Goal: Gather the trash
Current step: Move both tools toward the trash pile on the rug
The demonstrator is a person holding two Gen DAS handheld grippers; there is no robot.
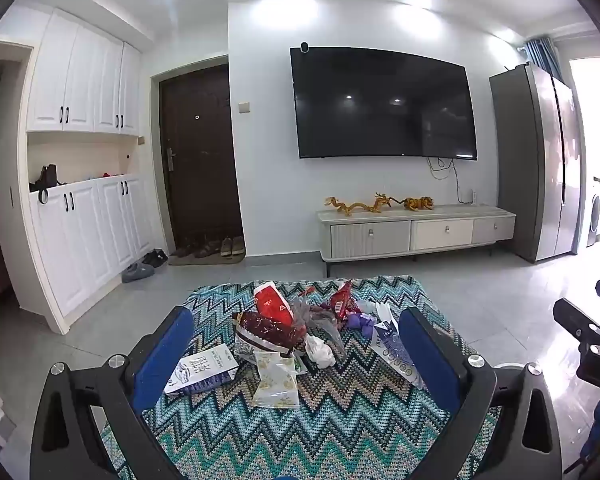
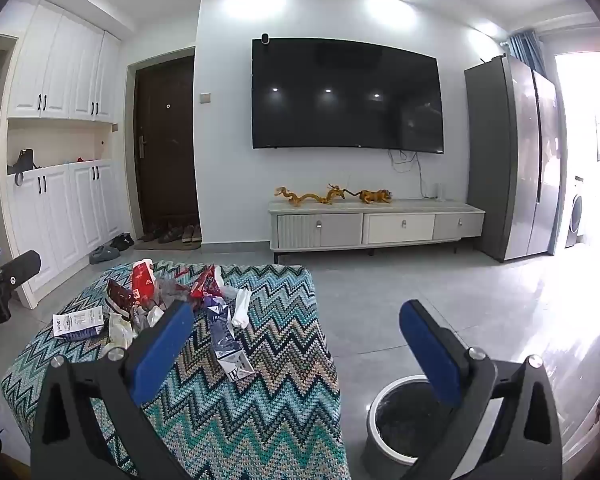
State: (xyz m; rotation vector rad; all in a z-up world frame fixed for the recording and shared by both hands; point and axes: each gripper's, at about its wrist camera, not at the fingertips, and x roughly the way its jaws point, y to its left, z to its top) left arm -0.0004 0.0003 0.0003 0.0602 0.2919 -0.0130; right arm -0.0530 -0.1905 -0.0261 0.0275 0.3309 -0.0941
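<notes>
A pile of trash lies on a table covered with a zigzag cloth: red wrappers, a white and blue carton, a pale snack bag, a crumpled tissue, a blue and white pouch. My left gripper is open and empty, above the near part of the pile. My right gripper is open and empty, over the table's right edge. A round bin with a dark liner stands on the floor under its right finger. The trash also shows in the right wrist view.
A TV stand with gold dragon figures stands under a wall TV. A fridge stands at right. White cabinets, a dark door and shoes are at left. Grey tiled floor surrounds the table.
</notes>
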